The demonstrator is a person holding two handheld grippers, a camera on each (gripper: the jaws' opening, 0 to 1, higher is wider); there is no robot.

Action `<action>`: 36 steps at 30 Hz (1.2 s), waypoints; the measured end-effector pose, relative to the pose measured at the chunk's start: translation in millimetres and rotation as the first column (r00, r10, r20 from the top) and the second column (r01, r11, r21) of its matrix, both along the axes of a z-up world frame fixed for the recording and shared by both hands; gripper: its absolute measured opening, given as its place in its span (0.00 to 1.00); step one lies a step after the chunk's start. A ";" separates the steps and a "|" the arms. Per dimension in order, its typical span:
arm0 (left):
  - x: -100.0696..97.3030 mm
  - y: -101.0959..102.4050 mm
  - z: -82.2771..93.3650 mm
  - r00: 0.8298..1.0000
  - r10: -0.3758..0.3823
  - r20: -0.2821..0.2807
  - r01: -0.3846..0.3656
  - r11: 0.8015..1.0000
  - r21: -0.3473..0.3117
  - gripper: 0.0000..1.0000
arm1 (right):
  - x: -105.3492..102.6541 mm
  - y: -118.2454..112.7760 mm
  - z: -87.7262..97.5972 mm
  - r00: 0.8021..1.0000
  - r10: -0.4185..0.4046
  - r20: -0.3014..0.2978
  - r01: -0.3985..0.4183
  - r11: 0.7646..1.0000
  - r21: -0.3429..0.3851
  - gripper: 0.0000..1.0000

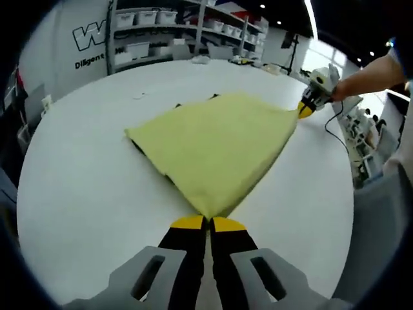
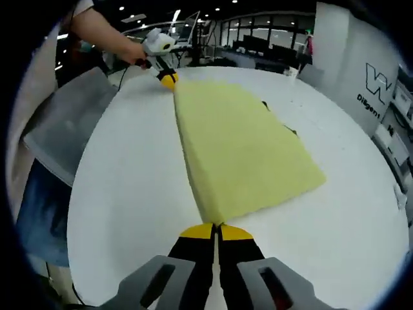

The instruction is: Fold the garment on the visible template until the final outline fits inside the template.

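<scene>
On the white surface [image 1: 77, 187] each claw, left [image 1: 208, 223] and right [image 2: 217, 231], pinches a corner of the yellow garment [image 1: 216, 142] (dark template [image 1: 137, 147] barely peeking out), so uneven pulling could skew the fold

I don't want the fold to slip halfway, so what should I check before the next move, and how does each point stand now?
1. Left gripper shut on a corner of the yellow garment: ok.
2. Right gripper shut on its corner: ok.
3. Edge between the two grippers pulled straight: ok.
4. Garment lies on the white table, away from the rim: ok.
5. Dark template peeks out beyond the far edge; whether the outline fits inside: cannot tell.
</scene>
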State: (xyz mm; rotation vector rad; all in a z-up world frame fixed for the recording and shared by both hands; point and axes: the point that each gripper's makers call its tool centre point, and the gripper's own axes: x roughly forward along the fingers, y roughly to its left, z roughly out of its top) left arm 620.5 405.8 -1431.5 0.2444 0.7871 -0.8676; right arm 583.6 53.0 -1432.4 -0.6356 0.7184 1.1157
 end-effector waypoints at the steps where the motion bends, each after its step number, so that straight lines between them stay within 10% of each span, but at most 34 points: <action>1: -1.6 0.1 -0.7 1.000 -0.013 -0.002 0.013 1.000 0.012 0.01 | -3.3 2.5 -0.8 1.000 -0.006 -0.006 0.006 1.000 0.006 0.00; 15: -19.5 17.1 -6.8 0.993 0.065 -0.099 -0.062 0.998 0.031 0.02 | -37.1 2.8 -12.5 0.984 -0.128 -0.120 0.131 0.991 0.012 0.02; 22: 16.9 32.1 23.4 0.980 0.188 0.061 -0.189 0.982 0.007 0.01 | 3.6 2.9 33.2 0.960 -0.280 -0.004 0.279 0.953 0.118 0.00; 26: 28.2 2.1 46.3 0.980 0.174 0.096 -0.164 0.981 -0.103 0.01 | 16.7 25.5 47.0 0.959 -0.283 0.011 0.277 0.944 0.179 0.00; 36: 5.0 -97.5 20.4 0.999 -0.041 0.036 0.045 0.992 -0.117 0.09 | 23.1 112.6 23.5 0.960 -0.270 -0.074 0.280 0.922 0.267 0.00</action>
